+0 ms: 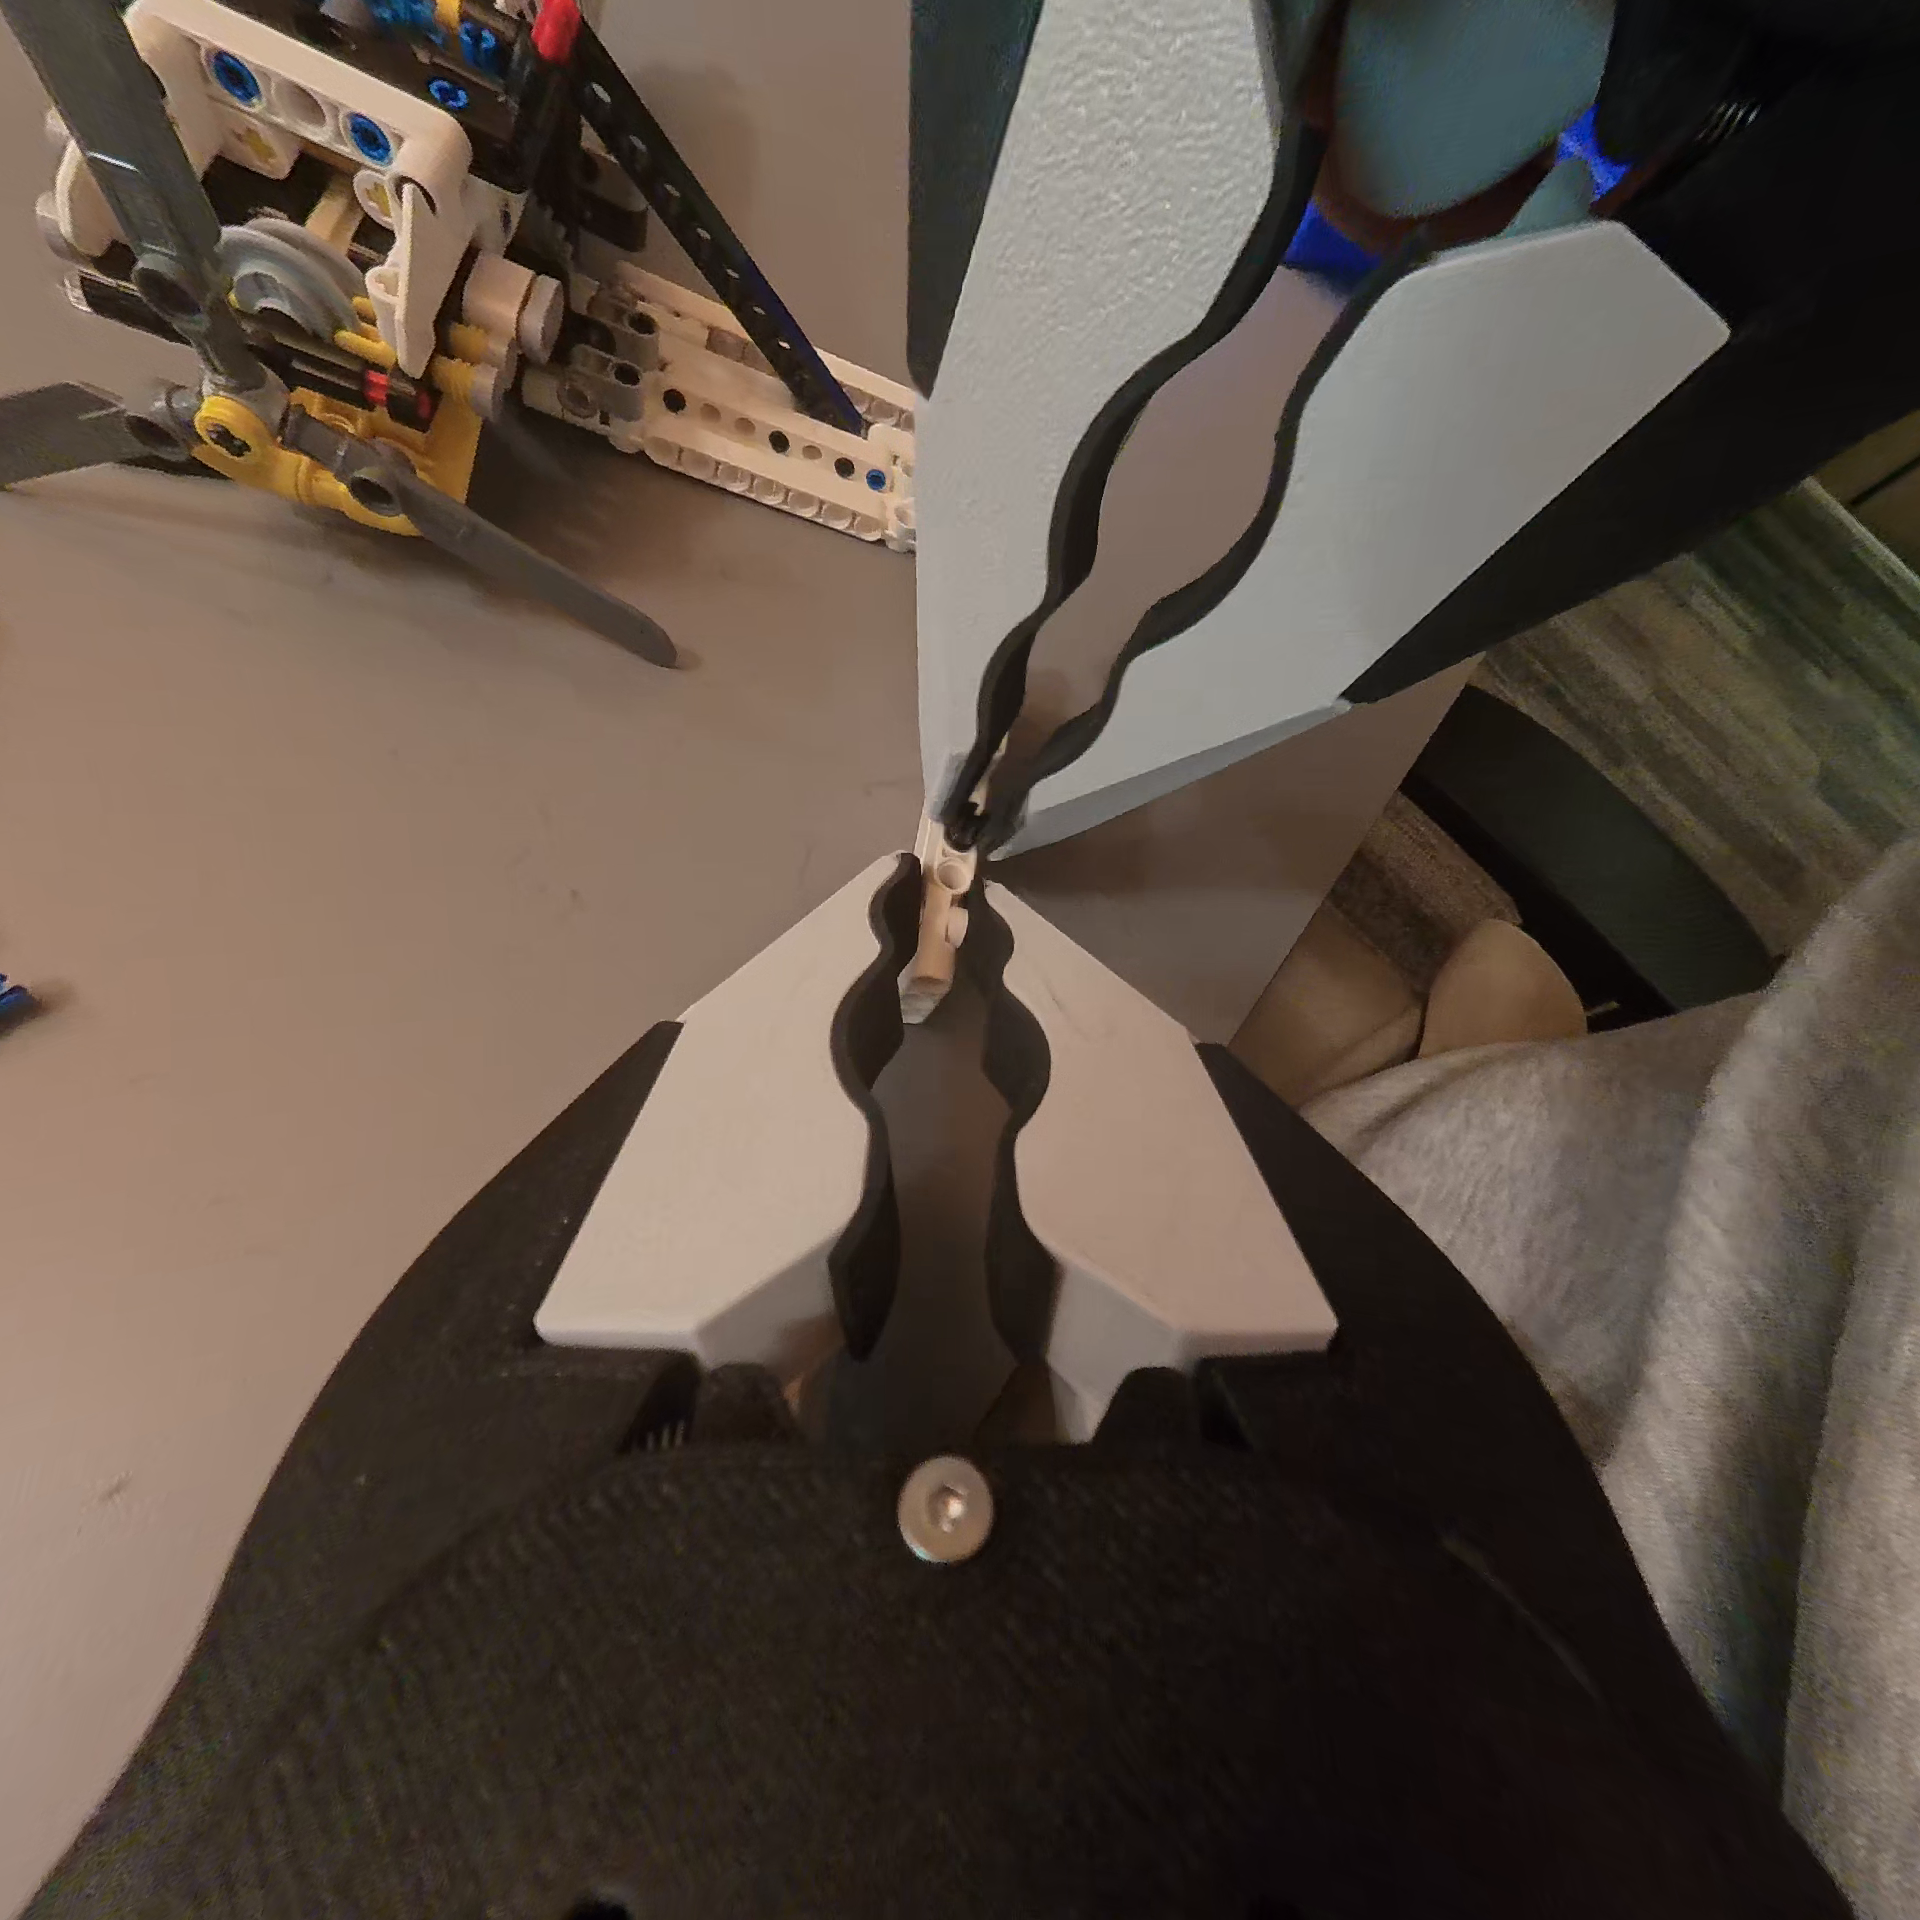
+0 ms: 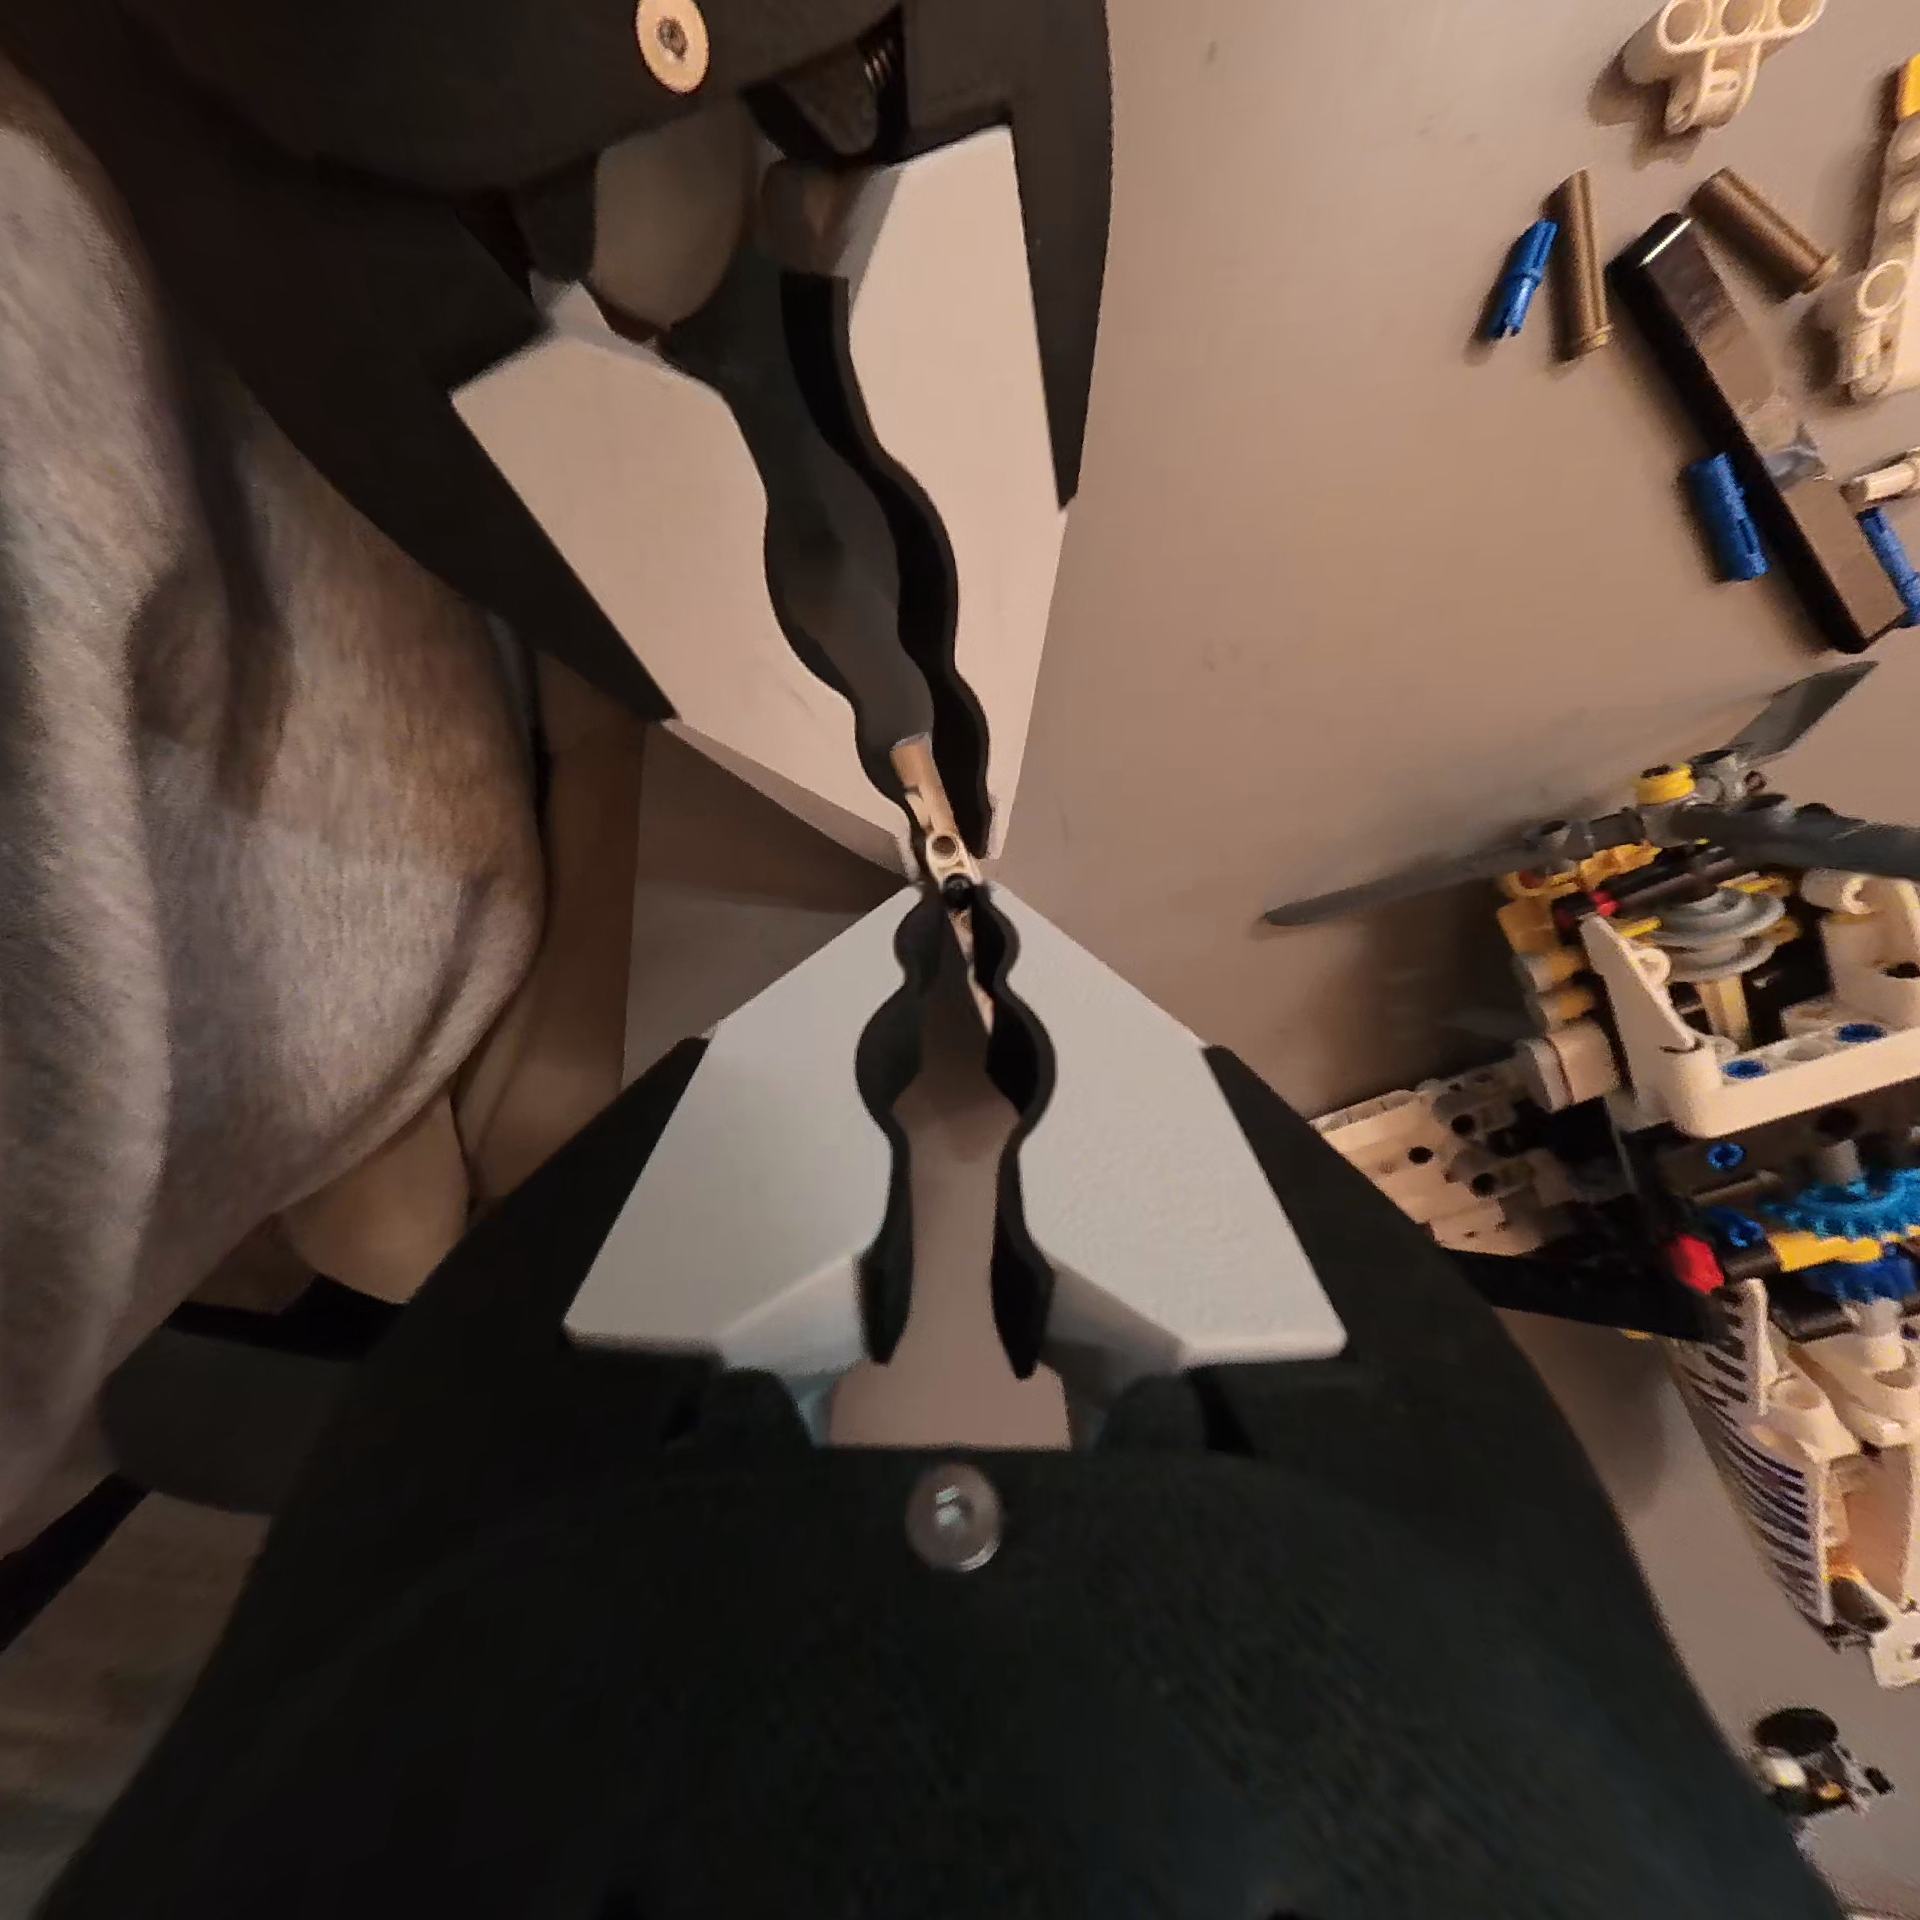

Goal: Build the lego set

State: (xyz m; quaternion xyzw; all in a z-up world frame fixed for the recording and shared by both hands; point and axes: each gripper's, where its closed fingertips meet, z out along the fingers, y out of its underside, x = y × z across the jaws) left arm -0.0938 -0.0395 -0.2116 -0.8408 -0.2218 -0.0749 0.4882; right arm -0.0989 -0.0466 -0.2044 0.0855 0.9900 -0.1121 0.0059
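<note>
My left gripper (image 1: 940, 883) is shut on a small white lego connector (image 1: 938, 935) that stands between its fingertips. My right gripper (image 2: 958, 920) is shut on a tiny black pin (image 2: 956, 889). The two grippers meet tip to tip above the table edge, and the pin sits against the end hole of the white connector (image 2: 943, 850). In the left wrist view the right gripper (image 1: 971, 821) comes down from above. In the right wrist view the left gripper (image 2: 940, 831) comes down from above. The partly built lego helicopter (image 1: 343, 260) stands on the grey table, far left.
The helicopter model also shows at the right of the right wrist view (image 2: 1714, 1091), with grey rotor blades (image 2: 1382, 883). Loose parts lie beyond it: blue pins (image 2: 1725, 514), a black beam (image 2: 1756, 447), tan pieces (image 2: 1714, 52). A person's grey clothing (image 1: 1662, 1195) lies beside the table edge. The tips of both grippers are at nearly the same place.
</note>
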